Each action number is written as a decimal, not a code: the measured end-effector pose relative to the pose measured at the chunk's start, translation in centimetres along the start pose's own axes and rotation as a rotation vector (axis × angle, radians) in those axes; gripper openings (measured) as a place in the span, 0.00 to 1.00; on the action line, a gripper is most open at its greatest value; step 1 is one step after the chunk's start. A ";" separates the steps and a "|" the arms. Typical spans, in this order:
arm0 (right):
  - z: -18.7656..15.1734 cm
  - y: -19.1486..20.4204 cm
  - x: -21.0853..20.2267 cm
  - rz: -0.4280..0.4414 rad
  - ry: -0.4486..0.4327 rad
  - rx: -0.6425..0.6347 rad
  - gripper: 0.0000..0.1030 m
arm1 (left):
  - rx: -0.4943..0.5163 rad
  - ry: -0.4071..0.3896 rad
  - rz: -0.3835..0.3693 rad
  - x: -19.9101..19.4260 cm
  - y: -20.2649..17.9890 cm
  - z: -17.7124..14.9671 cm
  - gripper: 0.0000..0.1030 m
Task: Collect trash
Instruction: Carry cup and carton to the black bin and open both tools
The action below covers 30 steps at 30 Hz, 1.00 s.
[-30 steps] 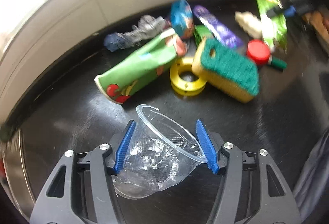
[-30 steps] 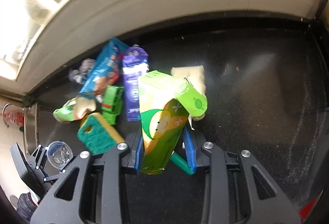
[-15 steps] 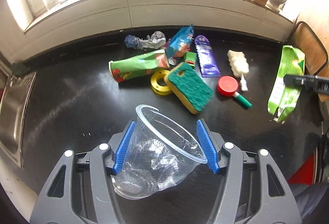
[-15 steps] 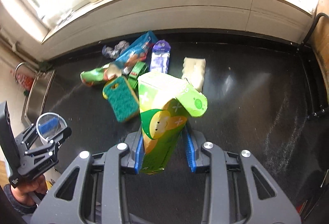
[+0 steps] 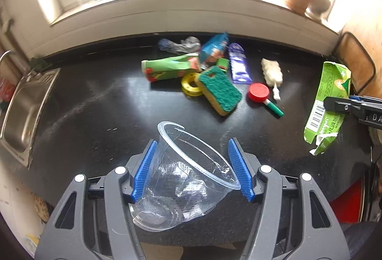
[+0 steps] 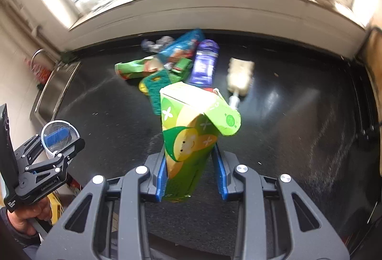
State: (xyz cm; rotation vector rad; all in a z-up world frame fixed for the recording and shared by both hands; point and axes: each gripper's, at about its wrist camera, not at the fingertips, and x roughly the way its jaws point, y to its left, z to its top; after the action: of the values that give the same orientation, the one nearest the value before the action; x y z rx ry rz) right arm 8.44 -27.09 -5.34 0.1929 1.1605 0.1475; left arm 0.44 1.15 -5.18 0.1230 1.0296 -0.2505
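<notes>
My left gripper is shut on a crumpled clear plastic cup, held above the black counter's near edge. My right gripper is shut on a green juice carton; the carton also shows at the right in the left wrist view. The left gripper with the cup shows at the left in the right wrist view. Further back on the counter lie a green wrapper, a blue packet, a purple wrapper and crumpled foil.
A green-and-yellow sponge, yellow ring, red cap, green marker and white brush lie by the trash. A steel sink is at the left. A windowsill with jars runs behind.
Both grippers have pulled back and up from the pile to the counter's near edge, each still holding its item. The pile now looks smaller and farther.
</notes>
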 end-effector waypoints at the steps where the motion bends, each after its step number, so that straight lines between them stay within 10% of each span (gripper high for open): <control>1: 0.2 0.9 0.1 0.008 0.001 -0.022 0.33 | -0.023 -0.008 0.015 -0.6 0.9 -0.4 0.58; 10: 1.2 18.1 3.1 0.231 0.050 -0.398 0.33 | -0.348 -0.033 0.226 -5.2 13.2 -8.4 0.59; 19: -6.3 41.2 9.1 0.514 0.255 -0.825 0.34 | -0.805 0.007 0.409 -7.2 26.3 -24.1 0.59; 30: -18.4 57.0 19.3 0.466 0.379 -1.209 0.34 | -1.029 -0.018 0.394 -0.9 33.4 -36.5 0.60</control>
State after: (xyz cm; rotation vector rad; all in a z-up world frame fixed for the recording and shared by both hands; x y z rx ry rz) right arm -1.79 33.88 -16.74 -0.6699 1.1973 1.2933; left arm -21.52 41.46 -23.59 -0.6037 0.9867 0.6438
